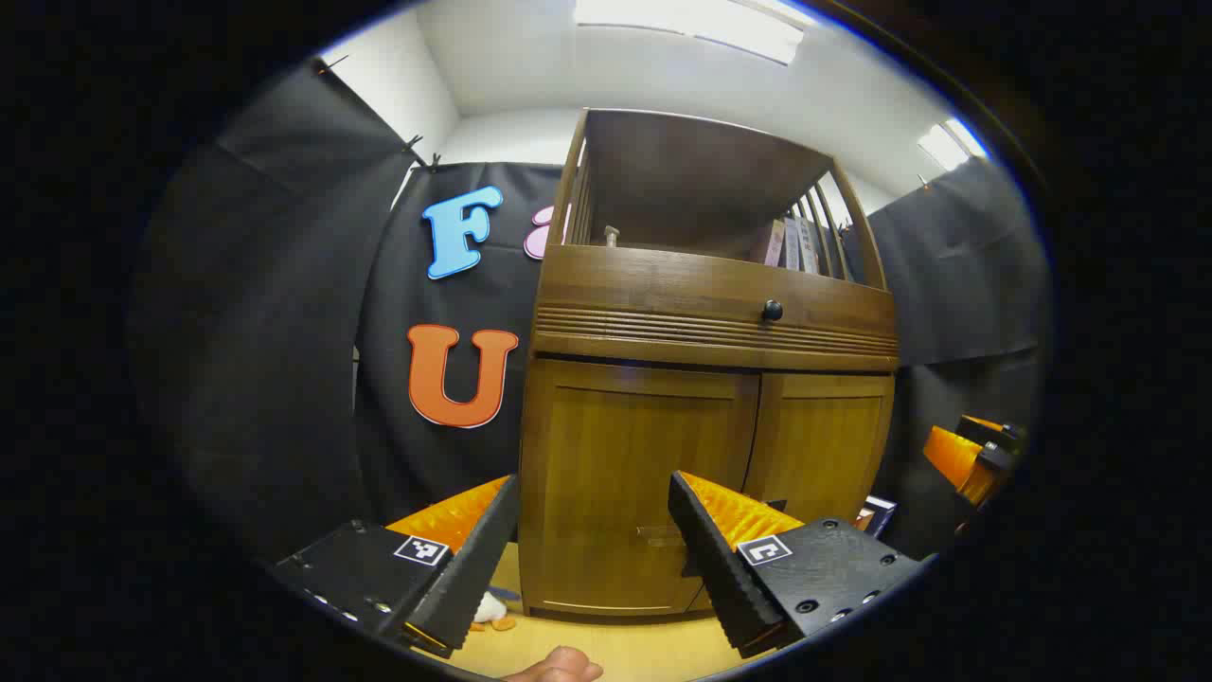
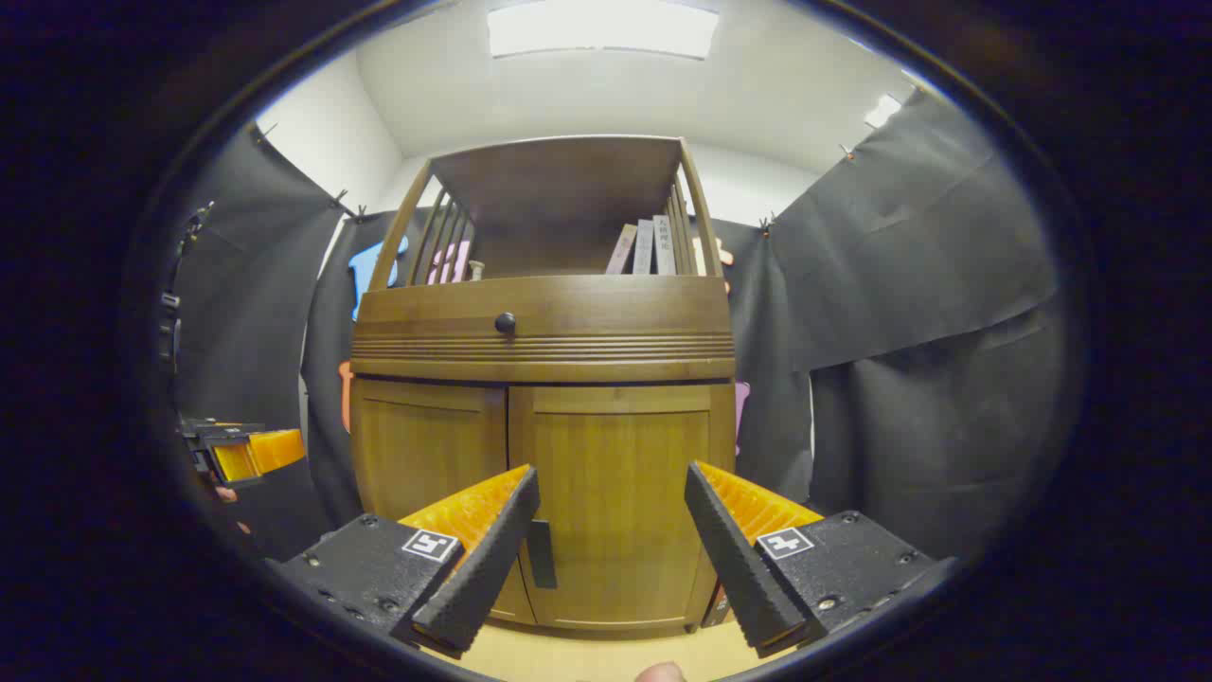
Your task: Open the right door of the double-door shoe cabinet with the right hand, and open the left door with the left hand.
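Before the shut shoe cabinet (image 1: pixel 705 445), both claws gape empty; books (image 2: pixel 644 248) face the right claw (image 2: pixel 611 554).

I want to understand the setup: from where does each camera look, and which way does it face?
Left gripper view: rides on the left tool, low, facing the closed left door; a fingertip shows below.
Right gripper view: rides on the right tool, low, facing the closed right door; the left tool shows far left.
Both share the shoe cabinet, its knob and books.
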A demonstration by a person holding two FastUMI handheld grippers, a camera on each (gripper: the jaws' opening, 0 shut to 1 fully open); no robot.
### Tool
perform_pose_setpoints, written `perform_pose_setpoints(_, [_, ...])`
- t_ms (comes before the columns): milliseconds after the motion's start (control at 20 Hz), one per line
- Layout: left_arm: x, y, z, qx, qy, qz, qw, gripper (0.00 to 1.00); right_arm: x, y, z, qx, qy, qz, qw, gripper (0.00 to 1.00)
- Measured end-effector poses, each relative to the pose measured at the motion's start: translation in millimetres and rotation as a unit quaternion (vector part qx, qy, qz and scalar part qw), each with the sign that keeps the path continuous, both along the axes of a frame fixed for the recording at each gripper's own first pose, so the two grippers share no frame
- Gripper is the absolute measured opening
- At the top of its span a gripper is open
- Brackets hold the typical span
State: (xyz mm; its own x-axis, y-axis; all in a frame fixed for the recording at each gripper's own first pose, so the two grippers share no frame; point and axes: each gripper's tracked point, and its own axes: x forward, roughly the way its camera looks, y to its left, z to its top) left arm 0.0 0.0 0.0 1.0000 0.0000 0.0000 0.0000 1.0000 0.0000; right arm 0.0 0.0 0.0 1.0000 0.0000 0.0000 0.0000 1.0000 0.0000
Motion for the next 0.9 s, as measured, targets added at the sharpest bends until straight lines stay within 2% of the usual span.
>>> perform_pose_setpoints(50, [-5, -3, -4, -0.003, 0.006, 0.004, 1.0, 0.95, 2, 2, -7, 0.002, 0.006, 0.007, 1.0, 0.99])
perform_pose_setpoints(350, [-17, 0, 0, 0.05, 0.007, 0.035, 0.998, 0.95, 14, 3, -16, 0.011, 0.015, 0.031, 0.999, 1.0])
perform_pose_setpoints(550, [-28, 2, 4, 0.041, -0.008, 0.054, 0.998, 0.94, 15, 6, -24, 0.015, 0.03, 0.044, 0.998, 1.0])
perform_pose_setpoints(900, [-30, -4, 11, 0.048, -0.013, 0.049, 0.998, 0.95, 23, 17, -36, 0.006, 0.054, 0.049, 0.997, 0.99])
